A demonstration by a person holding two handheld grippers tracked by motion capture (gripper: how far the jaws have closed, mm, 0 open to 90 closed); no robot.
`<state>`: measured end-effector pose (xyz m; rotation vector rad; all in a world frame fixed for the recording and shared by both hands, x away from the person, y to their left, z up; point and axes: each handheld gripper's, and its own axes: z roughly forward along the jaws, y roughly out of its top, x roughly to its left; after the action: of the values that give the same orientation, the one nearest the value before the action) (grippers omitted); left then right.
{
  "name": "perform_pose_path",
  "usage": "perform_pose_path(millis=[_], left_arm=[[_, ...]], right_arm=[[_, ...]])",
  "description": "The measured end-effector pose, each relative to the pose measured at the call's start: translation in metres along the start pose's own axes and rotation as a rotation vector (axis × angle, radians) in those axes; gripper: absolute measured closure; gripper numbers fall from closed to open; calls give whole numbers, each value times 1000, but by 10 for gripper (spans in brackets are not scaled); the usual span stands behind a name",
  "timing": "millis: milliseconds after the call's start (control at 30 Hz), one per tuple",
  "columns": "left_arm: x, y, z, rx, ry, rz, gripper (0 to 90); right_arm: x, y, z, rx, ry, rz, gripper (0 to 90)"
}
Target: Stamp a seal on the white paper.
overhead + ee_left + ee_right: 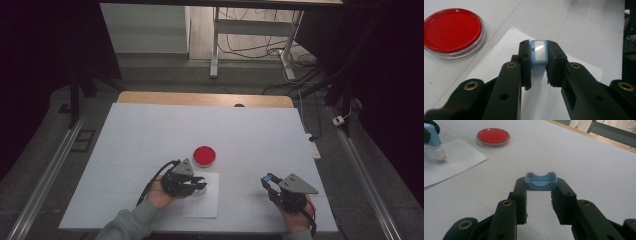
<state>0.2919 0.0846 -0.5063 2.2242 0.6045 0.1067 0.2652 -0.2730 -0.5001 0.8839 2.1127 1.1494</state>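
Note:
My left gripper [539, 46] is shut on a light-blue stamp [538, 56] with a white label on top, over a white sheet of paper [576, 72]. In the right gripper view the stamp [432, 143] shows a white base with a red-stained edge, right at the paper [456, 162]; whether it touches I cannot tell. My right gripper [541, 185] is shut on a small blue cap [540, 180], curved side up, held above the bare table. In the high view the left gripper [201, 185] is over the paper [205, 205] and the right gripper [266, 181] is at the front right.
A round red ink pad in a clear dish [204, 155] sits on the white table [150, 130] just beyond the paper, also seen as the dish [451, 30] and the dish [493, 135]. The table's wooden far edge [205, 98] lies behind.

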Motion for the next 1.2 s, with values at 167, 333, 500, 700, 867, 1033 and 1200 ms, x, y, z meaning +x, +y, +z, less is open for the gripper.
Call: perform_pose_path(millis=[167, 333, 500, 700, 867, 1033, 1200], left_arm=[[0, 0, 1, 2, -2, 2, 759], [-1, -1, 2, 8, -1, 6, 759], [-1, -1, 2, 12, 1, 9, 759], [-1, -1, 4, 20, 0, 17, 759], [-2, -2, 5, 24, 3, 19, 759], [-2, -1, 5, 26, 4, 19, 759], [-2, -1, 5, 27, 2, 16, 759]], right_arm=[[0, 0, 0, 1, -1, 2, 659], [0, 0, 0, 1, -1, 2, 659], [0, 0, 0, 1, -1, 2, 659], [0, 0, 0, 1, -1, 2, 659], [0, 0, 0, 0, -1, 1, 659], [0, 0, 0, 1, -2, 2, 659], [0, 0, 0, 0, -2, 0, 659]])
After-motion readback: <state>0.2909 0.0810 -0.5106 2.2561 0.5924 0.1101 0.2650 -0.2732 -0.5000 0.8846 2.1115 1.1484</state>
